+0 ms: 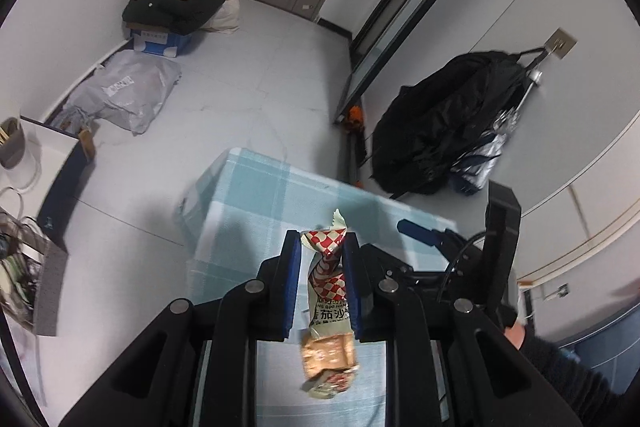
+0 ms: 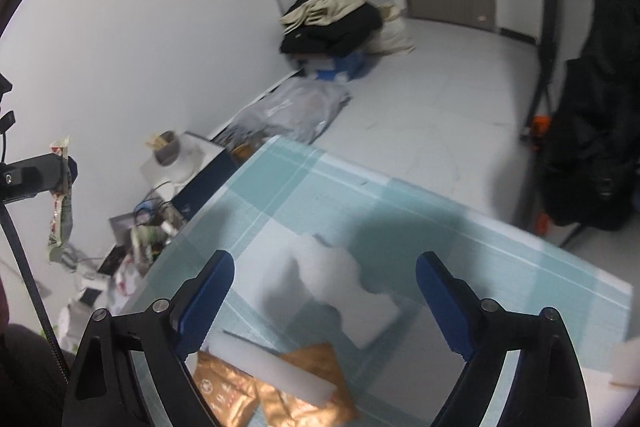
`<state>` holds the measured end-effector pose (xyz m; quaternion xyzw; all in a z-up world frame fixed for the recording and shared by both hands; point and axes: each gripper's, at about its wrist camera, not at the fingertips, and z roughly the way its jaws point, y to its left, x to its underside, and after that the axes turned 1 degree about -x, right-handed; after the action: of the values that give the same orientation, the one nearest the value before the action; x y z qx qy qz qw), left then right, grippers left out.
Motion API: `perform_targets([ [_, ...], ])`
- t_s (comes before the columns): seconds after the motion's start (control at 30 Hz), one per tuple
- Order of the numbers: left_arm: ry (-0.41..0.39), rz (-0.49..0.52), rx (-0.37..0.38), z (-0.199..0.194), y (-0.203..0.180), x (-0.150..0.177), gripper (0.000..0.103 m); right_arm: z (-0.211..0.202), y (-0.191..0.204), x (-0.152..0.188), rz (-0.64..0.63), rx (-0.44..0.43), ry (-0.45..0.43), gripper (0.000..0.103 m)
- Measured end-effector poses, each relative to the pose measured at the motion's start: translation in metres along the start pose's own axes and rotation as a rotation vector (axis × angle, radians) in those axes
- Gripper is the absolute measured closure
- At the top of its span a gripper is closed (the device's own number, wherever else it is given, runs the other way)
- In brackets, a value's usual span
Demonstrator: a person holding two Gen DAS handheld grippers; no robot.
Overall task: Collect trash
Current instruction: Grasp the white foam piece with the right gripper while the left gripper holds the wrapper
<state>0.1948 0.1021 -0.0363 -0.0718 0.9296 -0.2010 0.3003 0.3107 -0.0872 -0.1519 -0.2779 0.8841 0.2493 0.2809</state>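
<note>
Holding the checkered snack wrapper pinched lengthwise in my left tongs, I keep my right tongs spread wide and empty, nearer the white crumpled tissue lying mid-frame on the table.

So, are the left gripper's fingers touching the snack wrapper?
Touching. The left wrist view shows the left gripper shut on the red-checkered snack wrapper, its blue fingers pressing both sides.
</note>
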Motion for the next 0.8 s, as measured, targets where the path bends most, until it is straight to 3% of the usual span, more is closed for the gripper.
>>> perform_targets([
  [0.1, 0.008, -0.014, 0.013, 0.0, 0.005, -0.002, 0.087, 0.011, 0.002, -0.002, -0.018, 0.0, 0.019, 0.011],
  [0.23, 0.014, -0.036, 0.009, 0.006, 0.01, -0.007, 0.087, 0.026, 0.003, -0.003, -0.016, 0.013, 0.073, 0.024],
  [0.47, 0.027, -0.024, -0.02, 0.016, 0.003, -0.01, 0.087, 0.028, -0.003, -0.002, 0.012, 0.019, 0.086, 0.029],
  [0.63, 0.018, 0.015, -0.077, 0.021, -0.008, -0.007, 0.087, 0.033, -0.002, 0.002, 0.012, -0.001, 0.107, 0.046],
  [0.77, 0.021, -0.006, -0.062, 0.02, -0.006, -0.009, 0.087, 0.035, -0.001, 0.004, -0.011, 0.021, 0.13, 0.064],
  [0.8, 0.022, -0.007, -0.063, 0.021, -0.006, -0.009, 0.087, 0.035, -0.001, 0.005, -0.011, 0.021, 0.132, 0.064],
])
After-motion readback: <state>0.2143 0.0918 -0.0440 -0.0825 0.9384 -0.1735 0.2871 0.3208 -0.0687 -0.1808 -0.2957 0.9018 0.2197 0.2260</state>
